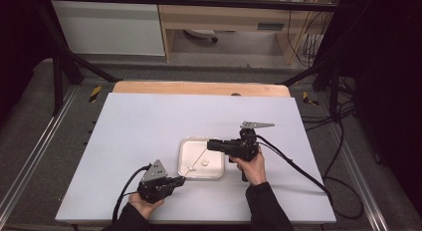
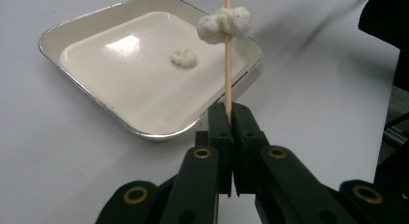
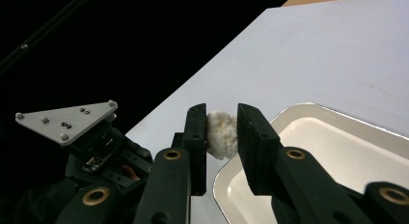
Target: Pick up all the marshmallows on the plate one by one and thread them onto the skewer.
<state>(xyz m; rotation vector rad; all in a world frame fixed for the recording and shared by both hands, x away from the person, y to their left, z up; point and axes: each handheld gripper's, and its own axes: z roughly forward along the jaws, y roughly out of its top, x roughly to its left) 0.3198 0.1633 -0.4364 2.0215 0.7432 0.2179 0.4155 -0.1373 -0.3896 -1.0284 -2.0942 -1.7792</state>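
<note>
My left gripper (image 2: 230, 110) is shut on the base of a thin wooden skewer (image 2: 227, 69). A white, fluffy lump (image 2: 224, 23) is threaded on the skewer above the jaws. In the high view the left gripper (image 1: 180, 179) sits just off the near left corner of the white tray (image 1: 185, 143), and the skewer (image 1: 198, 159) slants over the tray toward my right gripper (image 1: 209, 144). The right gripper (image 3: 222, 113) is shut on a second white lump (image 3: 221, 137), held above the tray's edge (image 3: 289, 110). A third small lump (image 2: 184, 57) lies in the tray.
The tray (image 2: 144, 132) rests on a pale sheet that covers the table (image 1: 139, 131). Cables trail from both grippers toward the near edge and the right. A wooden table edge (image 1: 199, 87) shows at the far side. Dark frame bars stand around the table.
</note>
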